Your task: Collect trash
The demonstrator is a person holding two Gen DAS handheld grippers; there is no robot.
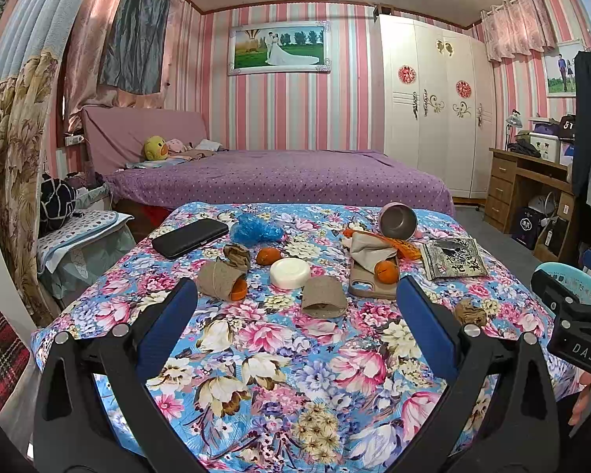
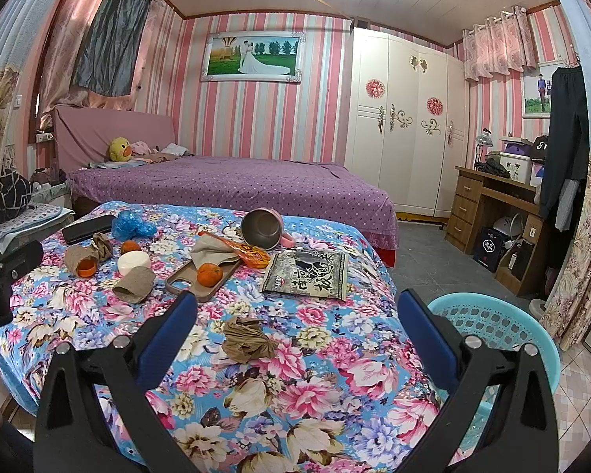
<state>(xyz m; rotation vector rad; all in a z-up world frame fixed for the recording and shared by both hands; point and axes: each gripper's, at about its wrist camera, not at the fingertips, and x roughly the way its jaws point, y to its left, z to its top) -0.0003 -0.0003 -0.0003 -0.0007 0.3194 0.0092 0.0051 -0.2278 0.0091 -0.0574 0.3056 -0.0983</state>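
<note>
Trash lies scattered over the floral-covered table (image 1: 279, 358). Both my grippers hover above its near edge with jaws spread wide, holding nothing: the left gripper (image 1: 295, 295) points toward the middle, the right gripper (image 2: 295, 307) toward the right side. A crumpled brown paper wad (image 2: 247, 341) sits just ahead of my right gripper, near the right edge. A black snack packet (image 2: 307, 274) lies further back on that side, with an orange wrapper (image 2: 248, 254) beside a tipped metal cup (image 2: 262, 229). A blue plastic bag (image 1: 254, 229) rests near the far edge, next to a black phone (image 1: 189, 237). A teal basket (image 2: 496, 327) stands off the table's right corner.
</note>
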